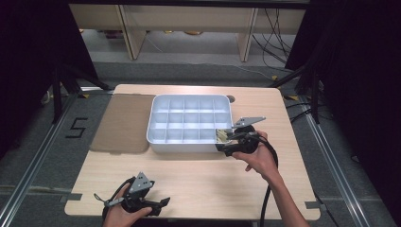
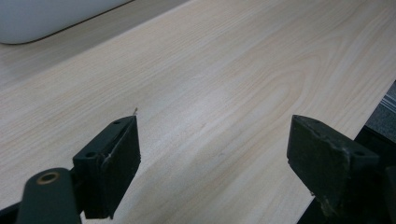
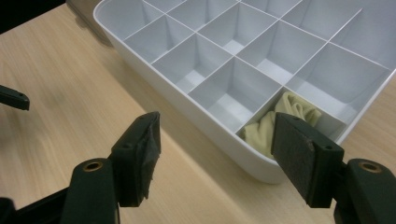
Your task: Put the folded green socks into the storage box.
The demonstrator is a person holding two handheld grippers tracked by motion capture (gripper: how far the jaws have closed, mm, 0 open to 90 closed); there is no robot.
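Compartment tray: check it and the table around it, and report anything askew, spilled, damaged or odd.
Nothing stands out. The white compartment tray sits flat and square on the table, its dividers intact. A pale yellow cloth lies crumpled inside the tray's near right corner compartment, within the walls. The brown lid lies flat left of the tray. No spills show.

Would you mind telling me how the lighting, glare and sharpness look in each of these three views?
High view: the table is lit evenly, the surroundings dark, the image soft. Left gripper view: a pale sheen on the wood, the near jaws slightly blurred. Right gripper view: the white tray is sharp, its dividers casting soft shadows; the cloth is clear.
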